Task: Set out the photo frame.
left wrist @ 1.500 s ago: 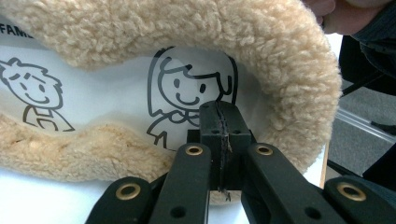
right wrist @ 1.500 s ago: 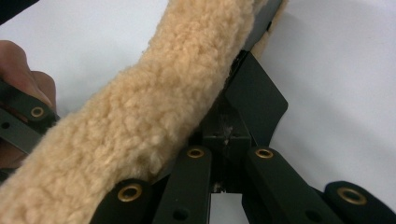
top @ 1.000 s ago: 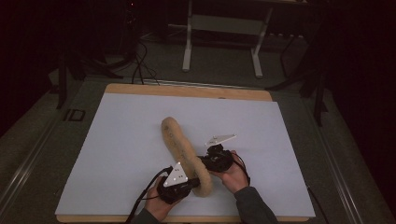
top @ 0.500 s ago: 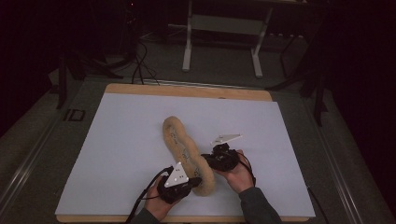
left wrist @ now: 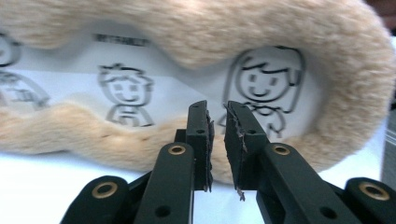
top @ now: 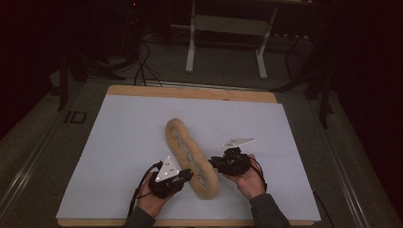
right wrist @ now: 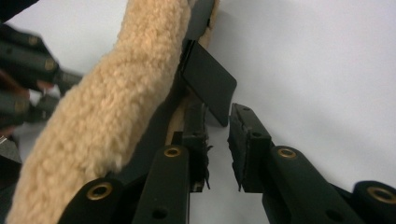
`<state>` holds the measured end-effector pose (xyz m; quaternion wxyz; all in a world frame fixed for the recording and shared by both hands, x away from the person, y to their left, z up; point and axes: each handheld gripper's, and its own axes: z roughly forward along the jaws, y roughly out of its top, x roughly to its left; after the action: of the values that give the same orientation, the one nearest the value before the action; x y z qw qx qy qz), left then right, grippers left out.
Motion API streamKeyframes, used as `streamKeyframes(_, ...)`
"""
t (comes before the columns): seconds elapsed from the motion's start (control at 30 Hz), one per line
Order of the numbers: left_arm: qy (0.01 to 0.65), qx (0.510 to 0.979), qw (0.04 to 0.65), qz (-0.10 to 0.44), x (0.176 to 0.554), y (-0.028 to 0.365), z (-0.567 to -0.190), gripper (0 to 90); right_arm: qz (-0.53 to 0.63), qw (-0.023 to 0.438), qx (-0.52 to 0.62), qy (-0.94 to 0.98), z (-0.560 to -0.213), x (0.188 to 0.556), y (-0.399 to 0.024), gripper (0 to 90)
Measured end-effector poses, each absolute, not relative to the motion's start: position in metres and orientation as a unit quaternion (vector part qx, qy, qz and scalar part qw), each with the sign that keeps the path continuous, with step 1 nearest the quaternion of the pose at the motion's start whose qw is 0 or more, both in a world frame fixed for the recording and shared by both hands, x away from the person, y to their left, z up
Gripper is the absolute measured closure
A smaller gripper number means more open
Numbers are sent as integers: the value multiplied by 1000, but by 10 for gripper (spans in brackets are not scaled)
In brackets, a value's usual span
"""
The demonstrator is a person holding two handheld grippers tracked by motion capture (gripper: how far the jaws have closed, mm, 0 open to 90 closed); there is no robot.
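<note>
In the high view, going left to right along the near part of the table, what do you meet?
Left hand-held gripper → fleecy tan insole printed with cartoon faces → right hand-held gripper, all over the white table mat. Both grippers' jaws have just been opening, with nothing between them.

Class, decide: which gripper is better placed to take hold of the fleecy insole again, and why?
Probably the left gripper: its slightly parted jaws face the insole edge squarely. The right gripper sits beside it, nearer a black tab.
</note>
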<state>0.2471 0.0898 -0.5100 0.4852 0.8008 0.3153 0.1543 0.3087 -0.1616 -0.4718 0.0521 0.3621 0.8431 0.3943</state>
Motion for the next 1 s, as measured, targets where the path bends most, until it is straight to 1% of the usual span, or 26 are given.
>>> streamKeyframes(0.17, 340, 791, 481, 166, 254, 105, -508, 772, 406, 53, 370, 834, -469, 305, -169, 721)
streamKeyframes(0.4, 369, 780, 473, 179, 261, 117, -509, 718, 432, 48, 387, 813, -458, 305, -178, 682)
streamKeyframes(0.63, 390, 771, 467, 189, 265, 125, -510, 641, 459, 40, 385, 799, -447, 300, -180, 592)
streamKeyframes(0.77, 413, 759, 468, 183, 269, 131, -511, 615, 472, 29, 382, 794, -444, 297, -180, 549)
streamKeyframes(0.87, 420, 755, 468, 184, 271, 133, -511, 603, 482, 19, 377, 791, -442, 295, -180, 517)
streamKeyframes(1.0, 421, 759, 458, 191, 272, 134, -513, 582, 480, 8, 365, 798, -441, 291, -175, 501)
